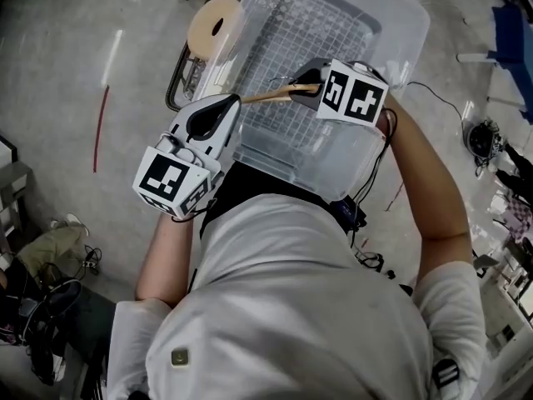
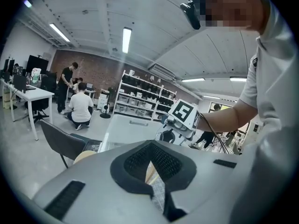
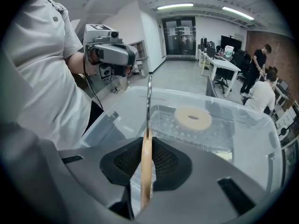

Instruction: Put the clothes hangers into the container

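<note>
A wooden clothes hanger point(image 1: 266, 96) is held level over the clear plastic container point(image 1: 408, 23). My right gripper point(image 1: 296, 90) is shut on it. In the right gripper view the wood point(image 3: 146, 171) stands edge-on between the pads and its metal hook point(image 3: 149, 101) points up past the jaw tips. My left gripper point(image 1: 233, 105) points at the hanger's free end, which reaches its jaw tips. In the left gripper view a strip of wood point(image 2: 149, 169) shows in the narrow gap of the left gripper point(image 2: 150, 146). Whether those pads press on it is unclear.
A wire grid point(image 1: 308, 48) lies inside the container. A beige tape roll point(image 1: 215, 25) rests on a dark chair point(image 1: 179, 82) at the container's left. A red rod point(image 1: 100, 127) and a white tube point(image 1: 112, 57) lie on the floor. Cables point(image 1: 375, 261) trail at the right.
</note>
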A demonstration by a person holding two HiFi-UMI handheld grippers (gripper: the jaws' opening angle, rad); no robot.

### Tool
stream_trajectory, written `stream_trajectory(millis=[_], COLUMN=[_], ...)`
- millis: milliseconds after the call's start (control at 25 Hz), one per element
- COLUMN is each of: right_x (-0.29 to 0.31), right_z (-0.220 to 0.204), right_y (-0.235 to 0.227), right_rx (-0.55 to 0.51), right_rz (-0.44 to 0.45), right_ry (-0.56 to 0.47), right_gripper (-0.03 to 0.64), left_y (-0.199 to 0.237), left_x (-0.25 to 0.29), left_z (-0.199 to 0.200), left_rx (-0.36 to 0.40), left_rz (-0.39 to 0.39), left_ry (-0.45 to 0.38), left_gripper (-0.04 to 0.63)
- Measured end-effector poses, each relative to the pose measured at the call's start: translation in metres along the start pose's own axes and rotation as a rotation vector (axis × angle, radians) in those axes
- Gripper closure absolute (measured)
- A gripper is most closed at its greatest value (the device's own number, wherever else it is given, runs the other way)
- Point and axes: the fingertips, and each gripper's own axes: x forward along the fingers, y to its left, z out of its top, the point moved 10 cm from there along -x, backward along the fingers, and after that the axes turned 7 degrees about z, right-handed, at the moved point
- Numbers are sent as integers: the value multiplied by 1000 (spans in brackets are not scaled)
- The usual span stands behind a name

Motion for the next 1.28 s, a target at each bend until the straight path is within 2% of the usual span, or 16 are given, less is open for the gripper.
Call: stream_trajectory(millis=[640, 1040, 1280], right_x=[92, 132, 149], right_z=[-36, -71, -95], right_y=[-80, -118, -133], right_rx=[47, 196, 274], right_rz=[196, 283, 280], right_ry=[6, -77, -70], right_gripper=[549, 549, 525], left_y=[35, 50, 53], left_x=[29, 46, 53], left_z=[-15, -22, -27], left_rx=[-51, -83, -93], left_rz=[-5, -6, -16], left_ry=[59, 94, 110], left_gripper=[578, 579, 578])
